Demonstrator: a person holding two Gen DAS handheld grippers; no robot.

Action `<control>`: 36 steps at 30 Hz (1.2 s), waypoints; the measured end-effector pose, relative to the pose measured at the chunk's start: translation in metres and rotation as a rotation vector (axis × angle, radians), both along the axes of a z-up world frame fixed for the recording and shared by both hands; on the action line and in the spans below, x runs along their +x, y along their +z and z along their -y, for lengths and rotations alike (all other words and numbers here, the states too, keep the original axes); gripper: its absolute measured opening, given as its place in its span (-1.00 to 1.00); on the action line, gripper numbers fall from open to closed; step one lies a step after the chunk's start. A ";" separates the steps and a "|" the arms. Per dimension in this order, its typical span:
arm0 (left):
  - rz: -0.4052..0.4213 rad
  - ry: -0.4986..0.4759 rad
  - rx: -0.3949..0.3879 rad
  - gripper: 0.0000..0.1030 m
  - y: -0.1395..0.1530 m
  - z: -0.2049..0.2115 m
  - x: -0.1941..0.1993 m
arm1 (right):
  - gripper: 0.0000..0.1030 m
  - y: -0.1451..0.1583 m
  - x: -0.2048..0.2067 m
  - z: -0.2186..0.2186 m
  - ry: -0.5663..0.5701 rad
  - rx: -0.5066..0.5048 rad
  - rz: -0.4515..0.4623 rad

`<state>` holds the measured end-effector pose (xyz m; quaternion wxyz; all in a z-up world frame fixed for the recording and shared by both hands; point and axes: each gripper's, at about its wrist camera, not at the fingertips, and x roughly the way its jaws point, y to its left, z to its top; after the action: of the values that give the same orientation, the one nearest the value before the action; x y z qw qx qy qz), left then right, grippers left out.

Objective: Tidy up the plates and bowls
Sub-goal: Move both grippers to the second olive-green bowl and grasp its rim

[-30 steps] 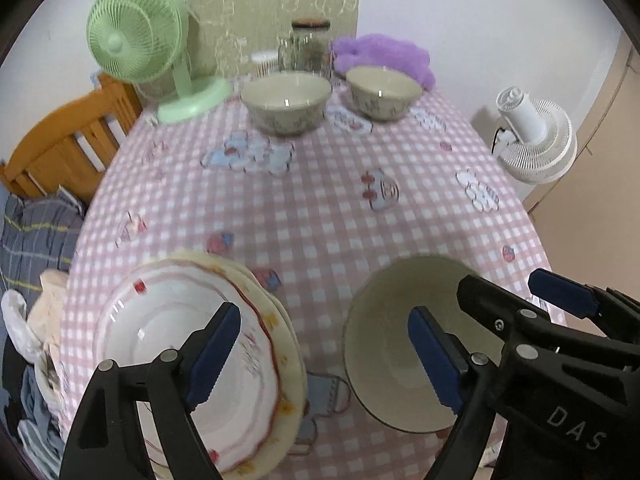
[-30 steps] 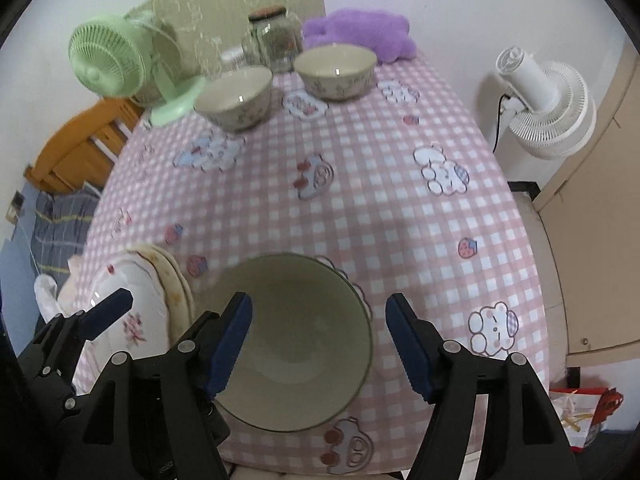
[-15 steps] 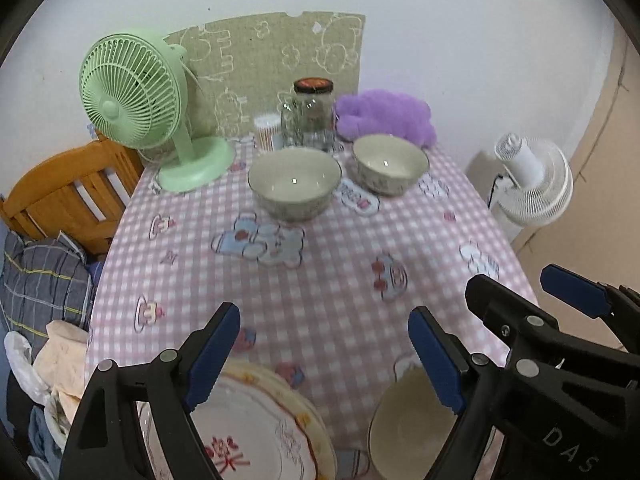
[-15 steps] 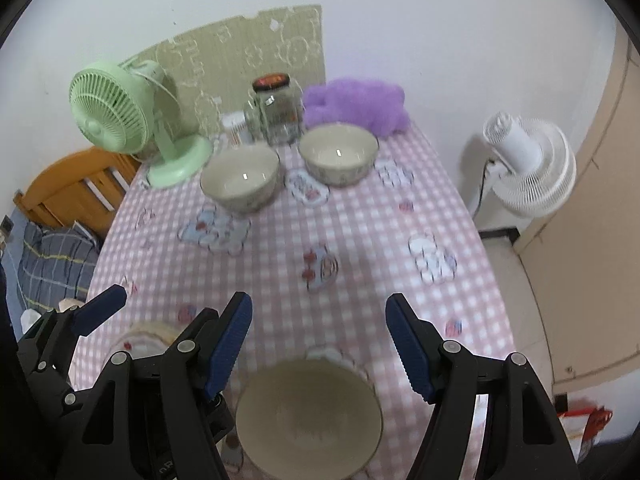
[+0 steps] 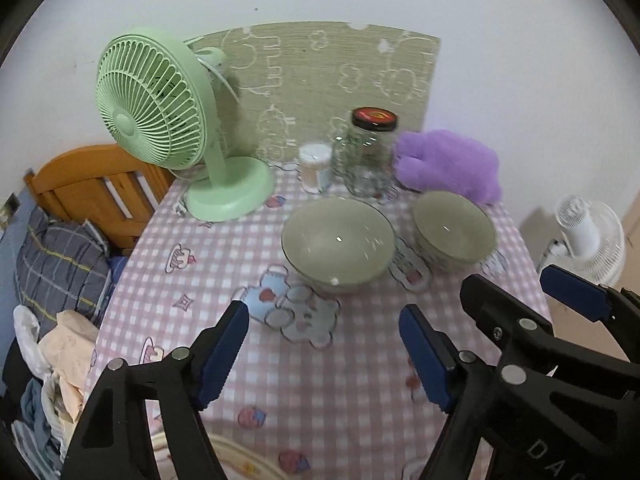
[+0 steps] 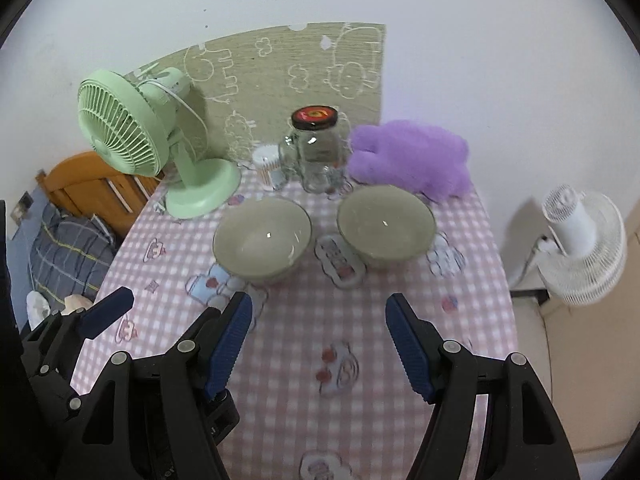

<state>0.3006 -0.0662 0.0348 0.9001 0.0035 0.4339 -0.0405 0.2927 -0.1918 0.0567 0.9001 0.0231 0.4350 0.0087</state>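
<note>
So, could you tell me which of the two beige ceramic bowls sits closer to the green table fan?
The left beige ceramic bowl; the right one sits by the purple plush toy, away from the green table fan.

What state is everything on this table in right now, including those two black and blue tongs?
Left tongs: open, holding nothing, jaws just closed a little.
Right tongs: open, holding nothing.
Left bowl: upright, looks empty.
Right bowl: upright, looks empty.
Glass jar: upright, lid on.
Green fan: upright; running or not, cannot tell.
Plate stack: only its rim shows.
</note>
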 end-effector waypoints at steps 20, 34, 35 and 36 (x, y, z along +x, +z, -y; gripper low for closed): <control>-0.060 0.119 0.018 0.10 -0.058 0.002 0.104 | 0.22 -0.059 0.122 -0.005 0.113 0.063 -0.040; -0.109 0.149 0.037 -0.34 -0.091 -0.003 0.133 | -0.13 -0.095 0.157 -0.011 0.115 0.071 -0.101; -0.110 0.150 0.037 -0.35 -0.093 -0.003 0.134 | -0.13 -0.096 0.159 -0.012 0.114 0.070 -0.103; -0.113 0.153 0.046 -0.40 -0.095 -0.004 0.136 | -0.19 -0.098 0.161 -0.012 0.112 0.072 -0.107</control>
<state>0.4364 -0.0626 -0.0601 0.8743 -0.0115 0.4838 0.0383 0.4536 -0.1802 -0.0417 0.8723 0.0316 0.4824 0.0733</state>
